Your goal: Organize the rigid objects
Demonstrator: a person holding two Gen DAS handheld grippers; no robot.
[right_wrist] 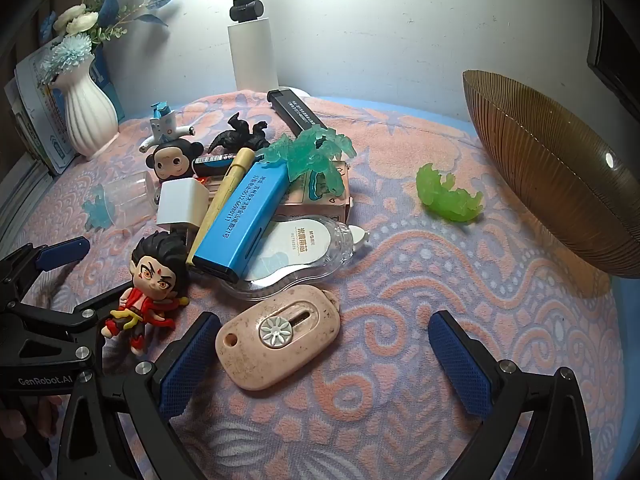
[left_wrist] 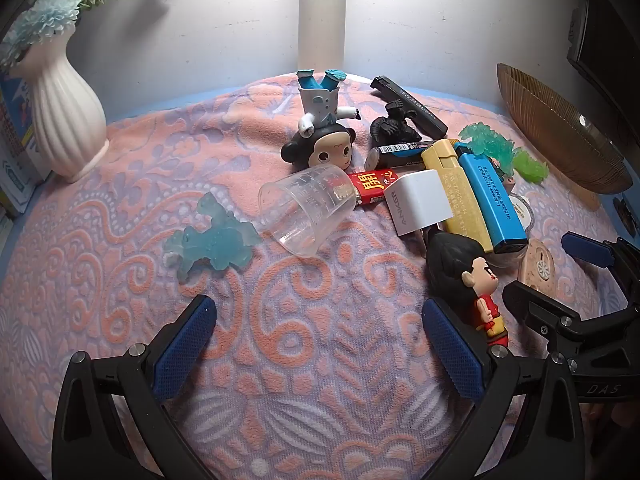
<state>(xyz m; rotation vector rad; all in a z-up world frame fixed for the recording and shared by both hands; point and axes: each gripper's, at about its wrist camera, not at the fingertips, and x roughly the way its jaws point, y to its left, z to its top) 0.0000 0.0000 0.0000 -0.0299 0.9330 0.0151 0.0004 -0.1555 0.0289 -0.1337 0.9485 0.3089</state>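
Grippers: my left gripper [left_wrist: 318, 344] and right gripper [right_wrist: 324, 354] both gape wide, holding nothing.
Clutter: toys piled beside a brown bowl [right_wrist: 560, 184].

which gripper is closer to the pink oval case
Right. The right gripper hangs open just over the pink oval case, its left finger beside the case's edge. The left gripper is open over bare cloth, beyond the red-robed figurine.

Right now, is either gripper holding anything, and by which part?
Nothing is held: left gripper and right gripper both hover with jaws wide open.
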